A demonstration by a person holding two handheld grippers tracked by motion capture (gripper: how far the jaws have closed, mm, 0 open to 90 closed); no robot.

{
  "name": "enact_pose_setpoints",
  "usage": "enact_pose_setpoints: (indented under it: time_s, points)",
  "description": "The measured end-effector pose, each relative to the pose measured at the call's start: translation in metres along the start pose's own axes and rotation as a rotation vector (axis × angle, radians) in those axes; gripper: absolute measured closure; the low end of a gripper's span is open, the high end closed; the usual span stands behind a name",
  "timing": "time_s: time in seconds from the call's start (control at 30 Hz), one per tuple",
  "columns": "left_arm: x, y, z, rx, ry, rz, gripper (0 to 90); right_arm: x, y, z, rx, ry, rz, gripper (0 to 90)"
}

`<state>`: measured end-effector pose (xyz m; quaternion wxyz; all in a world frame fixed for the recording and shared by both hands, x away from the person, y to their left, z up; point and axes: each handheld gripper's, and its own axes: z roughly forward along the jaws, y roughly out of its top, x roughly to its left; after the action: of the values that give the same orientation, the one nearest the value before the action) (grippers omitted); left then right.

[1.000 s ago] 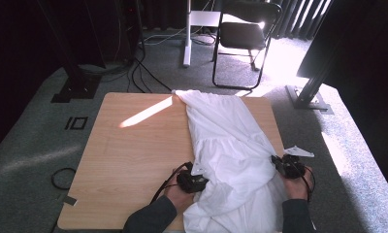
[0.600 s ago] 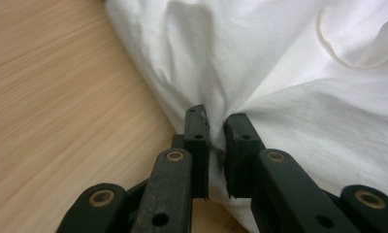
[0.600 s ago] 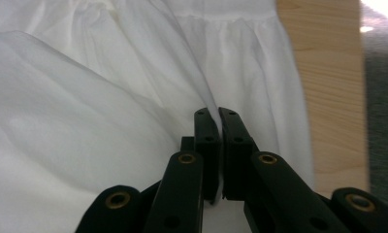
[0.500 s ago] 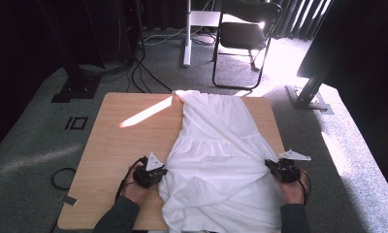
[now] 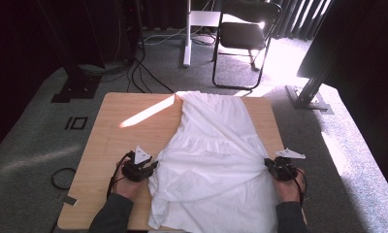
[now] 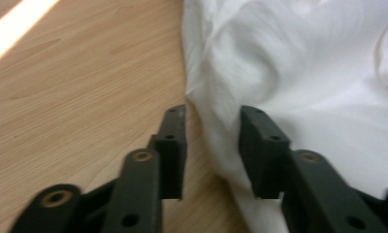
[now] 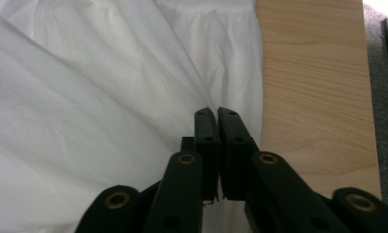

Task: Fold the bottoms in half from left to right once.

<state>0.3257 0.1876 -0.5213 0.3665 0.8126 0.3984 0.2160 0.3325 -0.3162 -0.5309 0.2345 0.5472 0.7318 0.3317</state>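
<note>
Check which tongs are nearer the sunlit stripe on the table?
Left. The left tongs sit on bare wood just below the sunlit stripe, jaws open at the white dress's edge. The right tongs pinch the dress's far side, across the cloth from it.

You have no text, label, brand, number or sign to read anywhere here, neither on the surface (image 5: 109, 145) nor on the floor around it.

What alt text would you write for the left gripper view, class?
The left gripper, jaws apart, straddles the edge of a white garment lying on a wooden table. A sunlit stripe crosses the table's far corner.
</note>
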Motion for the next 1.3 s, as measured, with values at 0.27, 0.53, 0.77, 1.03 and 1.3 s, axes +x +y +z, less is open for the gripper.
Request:
enact_pose_setpoints:
  time_s: [0.27, 0.53, 0.77, 1.03, 1.3]
  points:
    - [-0.009, -0.006, 0.000, 0.024, -0.036, 0.014, 51.6, 0.017, 0.009, -0.018, -0.124, 0.095, -0.030, 54.4]
    - [-0.013, -0.012, 0.011, 0.050, -0.084, -0.010, 46.1, 0.047, 0.023, 0.001, -0.111, 0.263, -0.113, 36.1]
    - [-0.018, -0.014, 0.023, 0.073, -0.101, -0.003, 51.1, 0.056, 0.017, 0.018, -0.022, 0.293, -0.146, 69.0]
    - [-0.025, -0.012, 0.006, 0.026, -0.108, 0.036, 84.1, 0.045, -0.004, -0.027, -0.048, 0.242, -0.164, 88.8]
    - [-0.030, -0.016, -0.010, 0.018, -0.101, 0.060, 83.9, 0.004, -0.042, -0.097, -0.115, 0.160, -0.075, 88.7]
